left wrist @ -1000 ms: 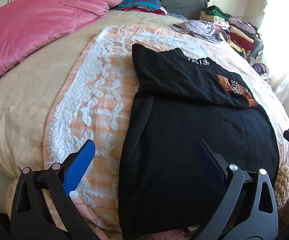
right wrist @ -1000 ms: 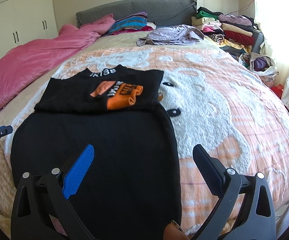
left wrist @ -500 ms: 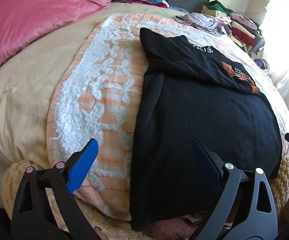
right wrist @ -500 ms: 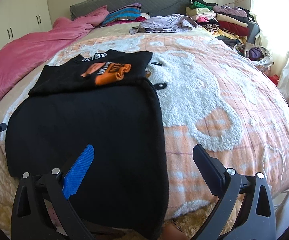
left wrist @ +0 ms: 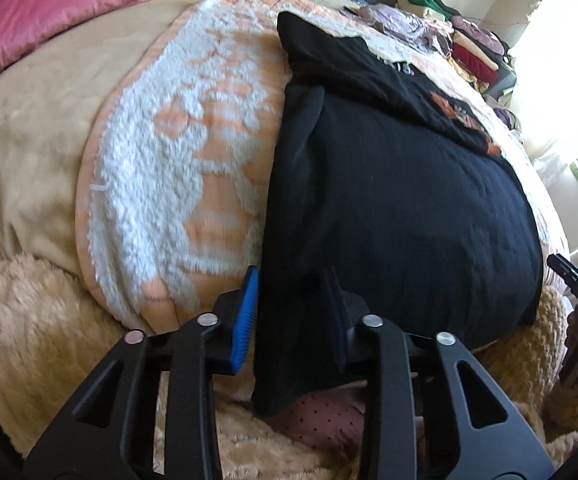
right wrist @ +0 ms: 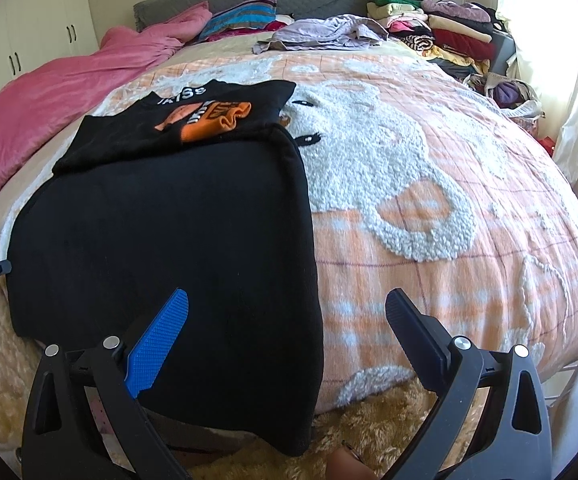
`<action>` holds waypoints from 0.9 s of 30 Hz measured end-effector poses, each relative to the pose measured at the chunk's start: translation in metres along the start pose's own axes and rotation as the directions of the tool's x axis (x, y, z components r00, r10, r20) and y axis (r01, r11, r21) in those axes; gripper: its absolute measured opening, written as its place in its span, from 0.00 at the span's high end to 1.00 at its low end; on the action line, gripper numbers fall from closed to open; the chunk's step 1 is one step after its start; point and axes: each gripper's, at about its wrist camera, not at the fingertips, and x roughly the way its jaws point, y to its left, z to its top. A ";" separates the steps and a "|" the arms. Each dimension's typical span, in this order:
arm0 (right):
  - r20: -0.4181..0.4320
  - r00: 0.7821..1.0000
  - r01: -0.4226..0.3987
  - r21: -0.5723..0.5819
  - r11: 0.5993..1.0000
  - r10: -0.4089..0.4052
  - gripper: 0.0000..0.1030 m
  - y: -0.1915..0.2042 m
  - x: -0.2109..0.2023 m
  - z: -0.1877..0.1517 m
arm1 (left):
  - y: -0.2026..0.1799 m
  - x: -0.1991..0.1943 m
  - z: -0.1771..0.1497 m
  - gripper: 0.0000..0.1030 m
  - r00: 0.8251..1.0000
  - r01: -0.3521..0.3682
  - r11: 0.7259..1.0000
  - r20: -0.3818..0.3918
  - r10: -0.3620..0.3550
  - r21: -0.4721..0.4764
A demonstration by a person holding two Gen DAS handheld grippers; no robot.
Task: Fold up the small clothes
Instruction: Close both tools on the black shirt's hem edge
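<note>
The near left corner of the black garment (left wrist: 389,208), spread on the bed (left wrist: 177,168), is seen between the closing left claw (left wrist: 293,316) only in the left view. The right claw (right wrist: 285,320) is held apart over the garment's near right edge.

left hand-held gripper (left wrist: 289,316) is angled down with its jaws closing, black fabric between them, probably not pinched yet. right hand-held gripper (right wrist: 287,314) tilts down too, jaws spread wide.
</note>
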 end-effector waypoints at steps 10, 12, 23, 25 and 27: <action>-0.065 0.996 -0.057 -0.011 0.998 0.056 0.04 0.004 0.000 -0.022 | -0.003 0.009 -0.022 0.78 0.998 0.010 1.000 -0.061 -0.009 0.011; -0.085 0.994 -0.064 -0.008 0.998 0.063 0.04 0.002 0.000 -0.028 | -0.002 0.010 -0.025 0.78 0.997 0.017 1.000 -0.070 -0.016 0.006; -0.186 0.974 -0.136 -0.013 0.991 0.131 0.19 -0.002 0.005 -0.050 | -0.005 0.014 -0.034 0.74 0.995 0.011 1.000 -0.104 -0.009 0.021; -0.203 0.972 -0.127 -0.030 0.991 0.119 0.23 0.000 0.009 -0.050 | -0.004 0.015 -0.035 0.73 0.994 0.015 1.000 -0.109 -0.013 0.020; -0.226 0.966 -0.137 -0.044 0.990 0.123 0.33 0.002 0.015 -0.051 | -0.002 0.014 -0.036 0.72 0.993 0.017 1.000 -0.113 -0.015 0.018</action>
